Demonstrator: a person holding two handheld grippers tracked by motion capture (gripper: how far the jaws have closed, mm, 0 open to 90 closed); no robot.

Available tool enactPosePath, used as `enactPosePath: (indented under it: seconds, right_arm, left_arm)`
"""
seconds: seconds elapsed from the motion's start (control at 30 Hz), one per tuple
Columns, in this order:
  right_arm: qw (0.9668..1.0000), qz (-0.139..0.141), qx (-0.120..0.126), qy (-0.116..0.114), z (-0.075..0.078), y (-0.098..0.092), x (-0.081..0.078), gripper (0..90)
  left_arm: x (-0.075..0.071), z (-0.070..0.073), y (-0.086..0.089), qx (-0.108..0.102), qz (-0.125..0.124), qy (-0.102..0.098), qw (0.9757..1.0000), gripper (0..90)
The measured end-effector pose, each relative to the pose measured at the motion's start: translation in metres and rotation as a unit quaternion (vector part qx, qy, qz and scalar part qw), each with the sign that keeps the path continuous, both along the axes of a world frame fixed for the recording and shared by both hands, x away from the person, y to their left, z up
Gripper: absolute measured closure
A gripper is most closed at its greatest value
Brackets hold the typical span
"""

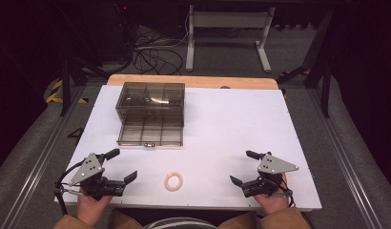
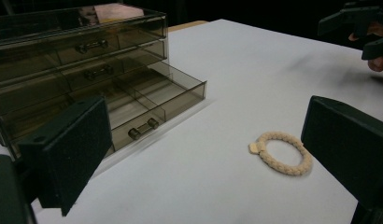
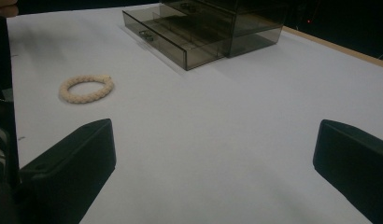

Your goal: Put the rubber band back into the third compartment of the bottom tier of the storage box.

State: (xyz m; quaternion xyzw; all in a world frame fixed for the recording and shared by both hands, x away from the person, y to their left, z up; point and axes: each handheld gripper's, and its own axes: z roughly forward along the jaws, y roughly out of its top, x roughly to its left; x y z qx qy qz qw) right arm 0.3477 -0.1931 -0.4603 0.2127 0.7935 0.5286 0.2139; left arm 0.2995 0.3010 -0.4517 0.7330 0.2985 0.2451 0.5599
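Observation:
A cream braided ring [image 1: 173, 181] lies flat on the white table top [image 1: 231, 124] near the front edge, between the two hands. In the left gripper view the ring [image 2: 283, 153] lies just ahead of the right-hand jaw. A smoky clear drawer box [image 1: 151, 106] stands at the back left, its bottom drawer [image 1: 150, 135] pulled out and looking empty. My left gripper [image 1: 122, 164] rests at the front left, open and empty. At the front right my right gripper [image 1: 245, 167] is open too, holding nothing. The ring [image 3: 86, 88] shows at the left of the right gripper view.
A wooden board edge [image 1: 193, 81] runs behind the white top. Beyond it stand a white desk frame [image 1: 227, 33] and a tangle of cables [image 1: 155, 55] on the floor. Metal rails [image 1: 41, 157] flank the table.

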Motion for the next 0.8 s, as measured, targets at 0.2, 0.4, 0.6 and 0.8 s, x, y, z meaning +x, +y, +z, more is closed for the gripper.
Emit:
enactPosePath:
  seconds: [0.2, 0.4, 0.6, 0.8]
  right_arm:
    - [1.0000, 0.002, -0.001, 0.002, -0.001, 0.000, 0.000, 0.0]
    - [1.0000, 0.003, -0.002, 0.007, -0.001, 0.001, 0.001, 0.0]
    - [0.9999, 0.004, -0.001, 0.010, -0.002, 0.000, 0.000, 0.0]
    - [0.9999, 0.005, -0.002, 0.011, -0.002, 0.000, 0.000, 0.0]
  left_arm:
    - [0.002, 0.003, -0.002, 0.005, -0.008, 0.006, 0.9999, 4.0]
    - [0.009, 0.008, -0.007, 0.004, -0.025, 0.019, 0.9995, 4.4]
    - [0.013, 0.014, -0.017, 0.010, -0.037, 0.023, 0.9990, 5.1]
    - [0.020, 0.018, -0.028, 0.020, -0.058, 0.022, 0.9979, 5.0]
